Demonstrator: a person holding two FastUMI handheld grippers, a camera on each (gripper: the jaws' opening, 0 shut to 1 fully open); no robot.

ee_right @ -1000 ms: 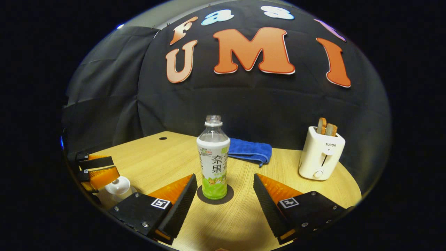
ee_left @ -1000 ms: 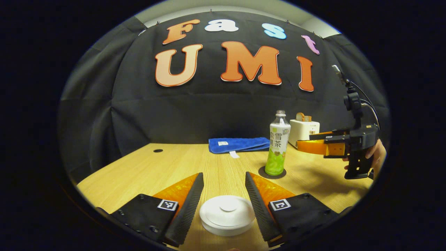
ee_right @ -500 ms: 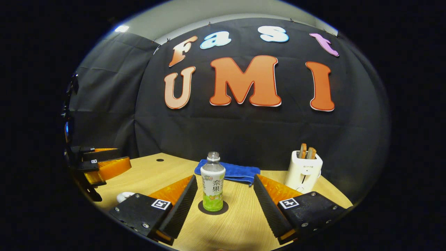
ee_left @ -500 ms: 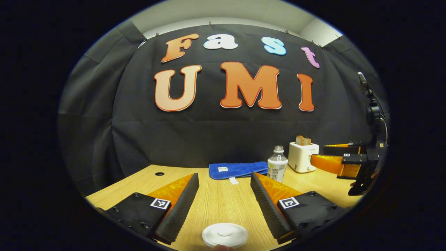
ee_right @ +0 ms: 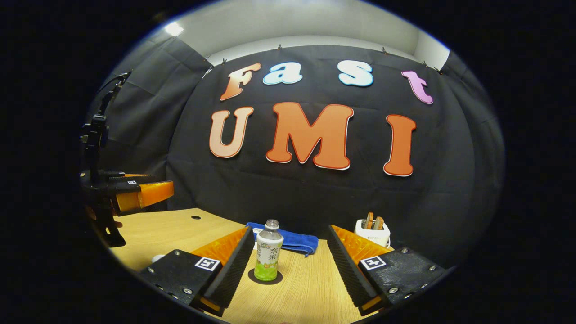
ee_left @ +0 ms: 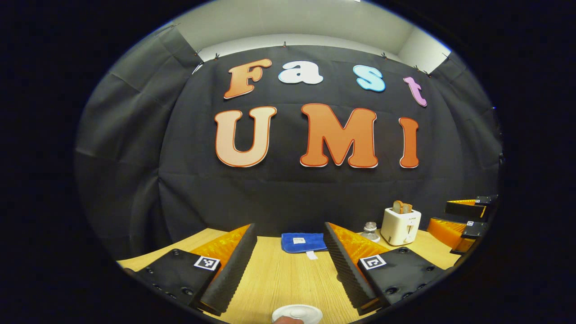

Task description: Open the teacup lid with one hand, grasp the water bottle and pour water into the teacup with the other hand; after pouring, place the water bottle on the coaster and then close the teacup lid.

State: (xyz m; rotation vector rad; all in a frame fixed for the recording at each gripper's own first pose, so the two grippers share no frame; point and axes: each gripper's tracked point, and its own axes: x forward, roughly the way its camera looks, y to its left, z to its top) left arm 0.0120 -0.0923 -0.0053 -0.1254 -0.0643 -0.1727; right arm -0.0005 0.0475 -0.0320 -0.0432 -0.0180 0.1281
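Left gripper view: left gripper (ee_left: pixel 290 263) has pulled up and back over the last second. The teacup lid (ee_left: pixel 297 312) was sitting right between the fingers a second ago; now it's a sliver at the bottom edge, seated on the cup, well below and behind the fingertips. Fingers spread wide, nothing between them, touching nothing.

Right gripper view: same story. The right gripper (ee_right: pixel 290 265) has retreated from the water bottle (ee_right: pixel 268 251), which looks much smaller now than a second ago. Bottle stands upright on the dark coaster (ee_right: pixel 265 276) on the tabletop (ee_right: pixel 310 288), between the fingers in line of sight but well ahead of them, no contact. Fingers wide apart, empty.

Read on the task: lid on, bottle parked on its coaster, both grippers backing off with nothing held. My guess is this is either the very end (pour done, lid closed) or a reset before the start; can't tell the water level in the cup, since the lid hides it.

Clutter unchanged: blue cloth (ee_right: pixel 292 240) and toaster (ee_right: pixel 372 230) at the back of the tabletop (toaster has bread in the slots). Left gripper also visible at the left edge of the right gripper view, raised above the tabletop.
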